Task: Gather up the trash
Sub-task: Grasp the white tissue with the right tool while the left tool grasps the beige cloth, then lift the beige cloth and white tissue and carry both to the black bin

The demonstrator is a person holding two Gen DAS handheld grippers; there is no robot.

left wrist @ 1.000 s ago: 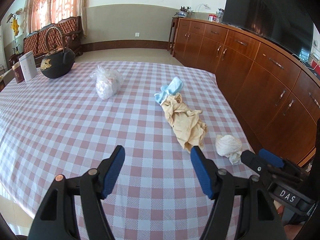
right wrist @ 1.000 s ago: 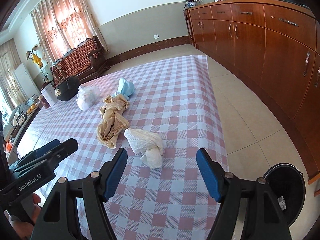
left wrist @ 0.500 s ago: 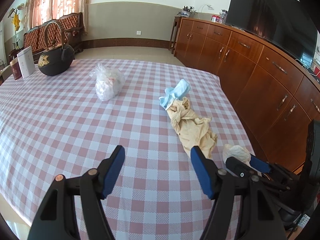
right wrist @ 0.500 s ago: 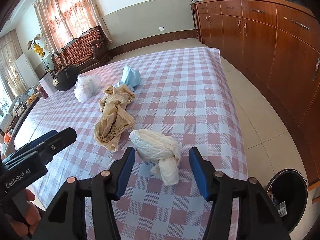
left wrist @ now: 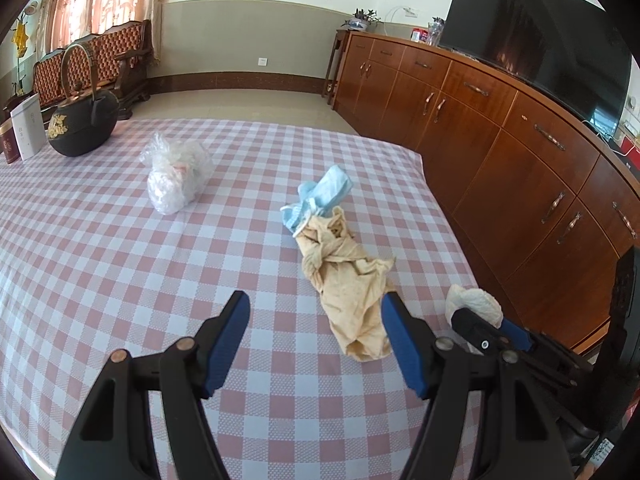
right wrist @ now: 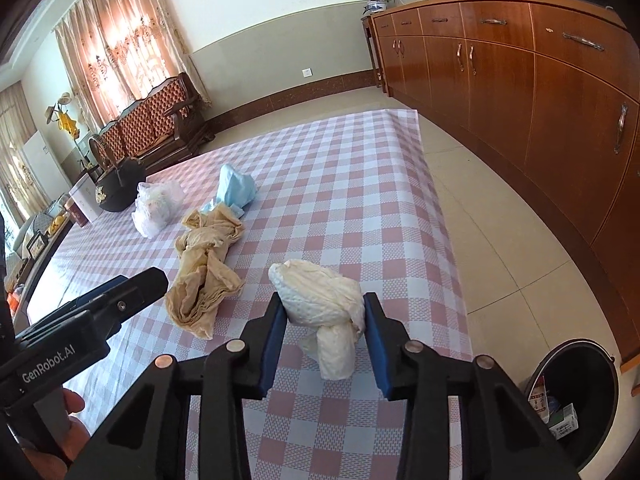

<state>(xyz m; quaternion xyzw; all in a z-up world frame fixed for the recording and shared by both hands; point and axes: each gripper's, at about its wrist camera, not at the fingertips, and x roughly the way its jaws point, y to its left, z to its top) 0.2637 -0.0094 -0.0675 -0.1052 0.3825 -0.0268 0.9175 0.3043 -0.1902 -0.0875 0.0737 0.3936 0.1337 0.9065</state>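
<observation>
A pink-and-white check is shown on the tablecloth [right wrist: 360, 200]. The wad [right wrist: 320, 300] is cream-white, the rag [right wrist: 204, 264] tan, the mask [right wrist: 236, 186] pale blue, the bag [right wrist: 154, 210] clear white. Black bodies and blue pads [right wrist: 274, 340] are seen on both grippers. The kettle [left wrist: 82, 128] is black with gold marks, the cabinets [right wrist: 520, 80] reddish brown, the bin [right wrist: 576, 388] black.
</observation>
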